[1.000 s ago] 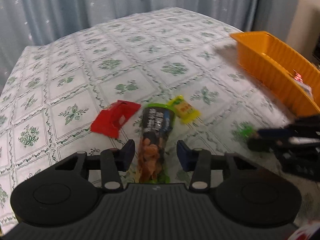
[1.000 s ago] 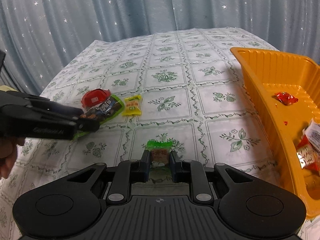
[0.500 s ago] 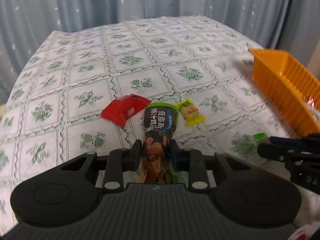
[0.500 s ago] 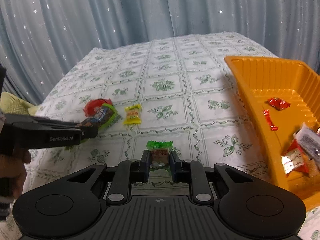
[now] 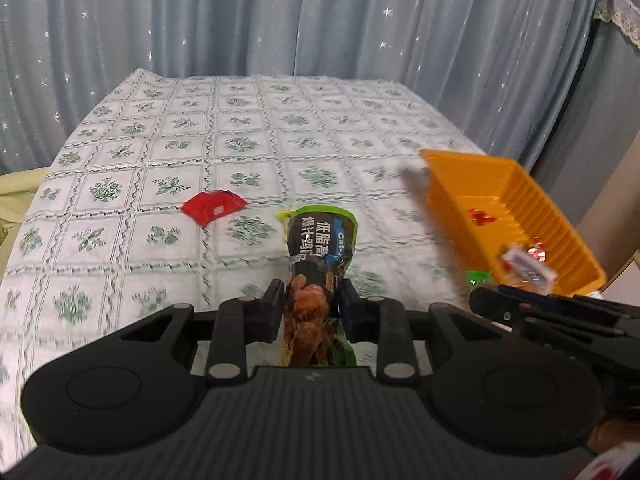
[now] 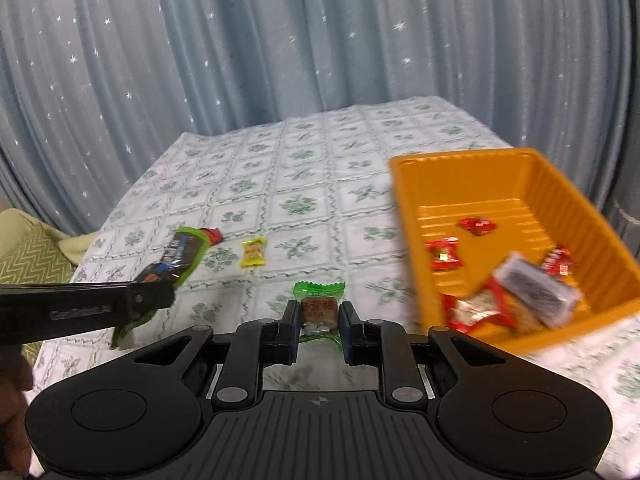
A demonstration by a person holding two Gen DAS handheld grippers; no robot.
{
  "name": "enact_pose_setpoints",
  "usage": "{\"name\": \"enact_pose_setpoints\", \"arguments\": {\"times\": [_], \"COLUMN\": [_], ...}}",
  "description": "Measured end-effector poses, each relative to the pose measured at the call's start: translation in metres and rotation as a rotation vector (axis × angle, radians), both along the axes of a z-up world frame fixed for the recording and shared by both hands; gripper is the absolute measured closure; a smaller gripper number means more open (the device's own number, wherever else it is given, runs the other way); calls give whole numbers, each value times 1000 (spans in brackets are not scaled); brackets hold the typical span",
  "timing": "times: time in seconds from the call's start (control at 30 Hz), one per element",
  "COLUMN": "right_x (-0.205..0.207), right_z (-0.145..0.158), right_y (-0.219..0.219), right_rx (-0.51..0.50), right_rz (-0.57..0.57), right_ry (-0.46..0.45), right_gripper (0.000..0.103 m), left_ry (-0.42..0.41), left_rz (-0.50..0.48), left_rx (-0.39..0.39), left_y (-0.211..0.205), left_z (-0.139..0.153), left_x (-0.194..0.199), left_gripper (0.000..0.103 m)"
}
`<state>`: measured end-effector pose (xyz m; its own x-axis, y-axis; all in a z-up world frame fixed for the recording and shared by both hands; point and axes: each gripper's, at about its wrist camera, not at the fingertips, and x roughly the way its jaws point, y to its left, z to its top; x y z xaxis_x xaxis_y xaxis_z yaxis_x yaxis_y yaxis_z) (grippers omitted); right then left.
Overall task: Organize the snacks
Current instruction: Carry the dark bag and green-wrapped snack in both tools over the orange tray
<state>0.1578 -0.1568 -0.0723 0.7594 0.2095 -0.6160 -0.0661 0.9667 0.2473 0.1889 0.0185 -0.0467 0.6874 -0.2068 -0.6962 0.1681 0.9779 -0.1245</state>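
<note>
Right wrist view: your right gripper clenches the green candy; the orange tray lies at two o'clock, nearer this hand. Left gripper grasps the long snack pack.

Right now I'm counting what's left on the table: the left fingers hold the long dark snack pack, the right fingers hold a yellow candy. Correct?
Not quite. The right gripper holds the green-wrapped candy; the yellow candy lies on the tablecloth, as the right wrist view shows. The left gripper does hold the long dark snack pack.
</note>
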Motion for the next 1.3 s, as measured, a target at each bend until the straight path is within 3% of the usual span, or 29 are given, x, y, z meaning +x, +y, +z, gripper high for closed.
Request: {"name": "enact_pose_setpoints", "arguments": {"times": [0.2, 0.5, 0.9, 1.3], "right_x": [-37, -82, -108, -112], "right_z": [15, 38, 52, 52], "right_y": [-24, -63, -109, -123], "right_rx": [-31, -61, -45, -30], "right_rz": [-46, -125, -219, -246], "right_ry": [-4, -46, -72, -77], "right_gripper": [82, 82, 82, 82], "left_ry": [-27, -60, -89, -90], "left_rz": [10, -37, -118, -152], "left_rx": [-35, -54, -62, -64], "left_y": [-23, -65, -111, -126], "left_z": [20, 40, 54, 54], "left_x": [-49, -86, -96, -94], "left_gripper": [77, 77, 77, 77]}}
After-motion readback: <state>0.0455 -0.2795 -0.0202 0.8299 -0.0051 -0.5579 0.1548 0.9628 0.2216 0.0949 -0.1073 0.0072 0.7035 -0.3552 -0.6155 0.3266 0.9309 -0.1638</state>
